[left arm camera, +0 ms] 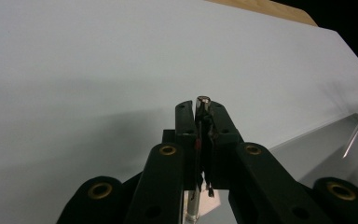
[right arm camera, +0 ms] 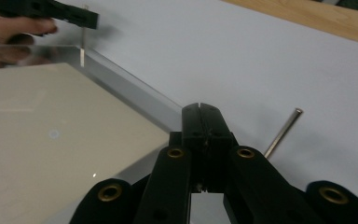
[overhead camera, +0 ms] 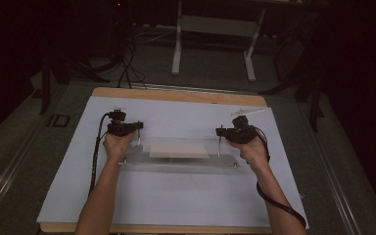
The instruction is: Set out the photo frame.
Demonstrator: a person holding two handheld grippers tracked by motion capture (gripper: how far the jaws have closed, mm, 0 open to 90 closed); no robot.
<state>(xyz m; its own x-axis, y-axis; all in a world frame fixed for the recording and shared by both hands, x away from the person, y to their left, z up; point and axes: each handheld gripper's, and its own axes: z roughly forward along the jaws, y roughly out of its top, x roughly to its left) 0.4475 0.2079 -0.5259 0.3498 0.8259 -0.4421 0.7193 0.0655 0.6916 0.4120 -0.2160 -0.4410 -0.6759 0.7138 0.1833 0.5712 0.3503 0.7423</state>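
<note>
My left tool (left arm camera: 203, 109) clamped on thin upright metal pin (left arm camera: 203, 100), frame centre. My right tool (right arm camera: 200, 114) closed, nothing visibly gripped; loose pin (right arm camera: 283, 132) leans just right. Clear acrylic plate (right arm camera: 121, 88) mid-bench (overhead camera: 176, 117). Step: lifting plate by corner pins. Next: right regrasp.

Black claw (left arm camera: 201, 109), clear plate (overhead camera: 137, 157), pale-blue table cover (overhead camera: 176, 196).

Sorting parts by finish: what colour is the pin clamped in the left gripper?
Silvery metal. The pin shows best in the left gripper view, clamped in the left gripper.
</note>
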